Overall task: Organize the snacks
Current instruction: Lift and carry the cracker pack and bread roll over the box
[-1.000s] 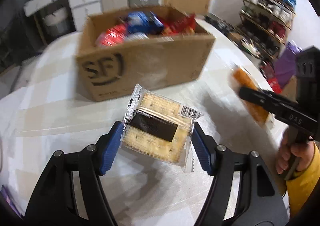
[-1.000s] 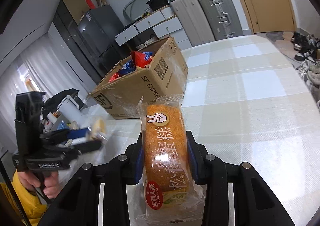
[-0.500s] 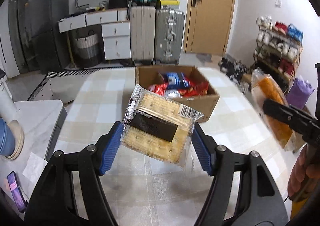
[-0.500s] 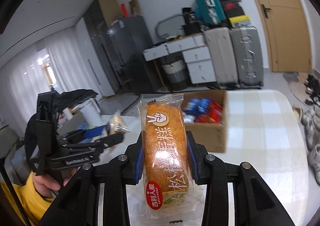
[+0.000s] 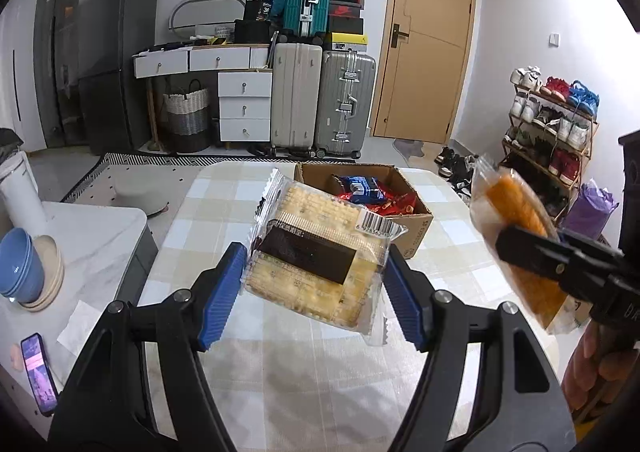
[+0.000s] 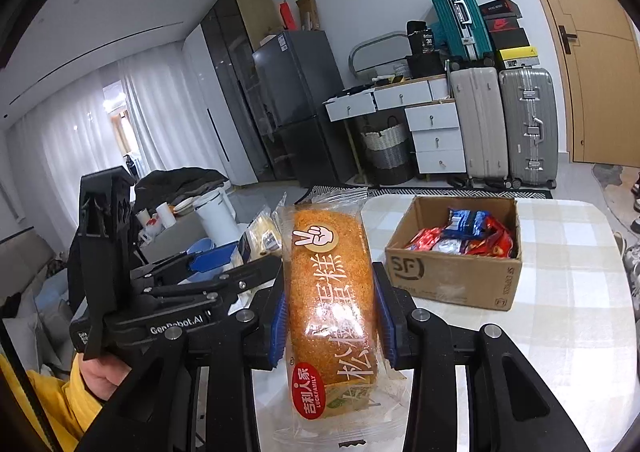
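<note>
The left gripper [image 5: 314, 276] pinches a square cracker packet [image 5: 316, 258] between its ribbed blue pads [image 5: 221, 294], one pad on each side edge; the packet is tilted, clear crinkled film over pale perforated crackers with a dark label band and a barcode at its upper right corner. The right gripper [image 6: 330, 316] is pressed tight on a cake roll [image 6: 332, 300], an oblong orange-crumbed loaf in glossy clear wrap with white characters and a red round logo, standing lengthwise between the pads. In the left wrist view the same roll [image 5: 516, 248] hangs to the right, well apart from the cracker packet, with a hand [image 5: 592, 368] below it gripping the handle.

Both loads are held above the table [image 5: 320, 372], covered in a pale checked cloth with a rounded far edge. Open cloth lies between the grippers and the cardboard box [image 6: 452, 280], which sits toward the far end, flaps open, holding red and blue foil snack packs [image 6: 468, 236]. Bare cloth surrounds the box on all sides. Left of the table stands a white marble-topped counter [image 5: 92, 244] with stacked blue bowls [image 5: 18, 268] and a phone [image 5: 38, 372].
</note>
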Motion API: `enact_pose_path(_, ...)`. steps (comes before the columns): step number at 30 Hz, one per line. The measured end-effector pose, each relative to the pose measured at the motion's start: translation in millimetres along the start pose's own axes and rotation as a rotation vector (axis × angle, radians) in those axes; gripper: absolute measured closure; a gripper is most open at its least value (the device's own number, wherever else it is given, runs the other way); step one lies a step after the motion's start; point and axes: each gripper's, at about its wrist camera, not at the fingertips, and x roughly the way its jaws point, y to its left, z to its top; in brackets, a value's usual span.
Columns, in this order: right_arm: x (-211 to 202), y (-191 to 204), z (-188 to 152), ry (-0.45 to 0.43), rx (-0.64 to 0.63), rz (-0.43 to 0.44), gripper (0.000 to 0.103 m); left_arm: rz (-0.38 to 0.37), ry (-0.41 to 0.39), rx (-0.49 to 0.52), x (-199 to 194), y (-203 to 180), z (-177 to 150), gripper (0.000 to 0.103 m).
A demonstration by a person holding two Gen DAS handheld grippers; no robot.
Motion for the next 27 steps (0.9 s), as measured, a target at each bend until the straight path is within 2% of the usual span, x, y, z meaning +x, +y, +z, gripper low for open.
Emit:
enact_pose_path(7, 1.5, -0.4, -11.5, 0.021, 0.002, -0.019, 0.066, -0.026, 0.005, -0.028, -18.1, 17.7, -10.9, 0.037)
enact_pose_path(11, -0.9, -9.5, -6.9, 0.012, 0.005, -0.033, 0.066, -0.034, 0.009, -0.026, -12.6, 20.7, -10.2, 0.037)
enact_pose_path(19, -6.3, -23.2, 17.4, -0.024, -0.020, -0.056, 0.066, -0.044, 0.004, 0.031, 25.0, 8.6, 17.2, 0.037)
enact_pose_path(26, 7.3, -42.2, 57.9, -0.024, -0.049, -0.093, 0.066, -0.062, 0.022, 0.079, 78.5, -16.9, 58.9, 0.037)
enact_pose_path(27, 10.6, -45.8, 64.0, -0.021, -0.053, -0.097, 0.066, -0.048, 0.029, 0.083, 86.8, -18.8, 64.7, 0.037)
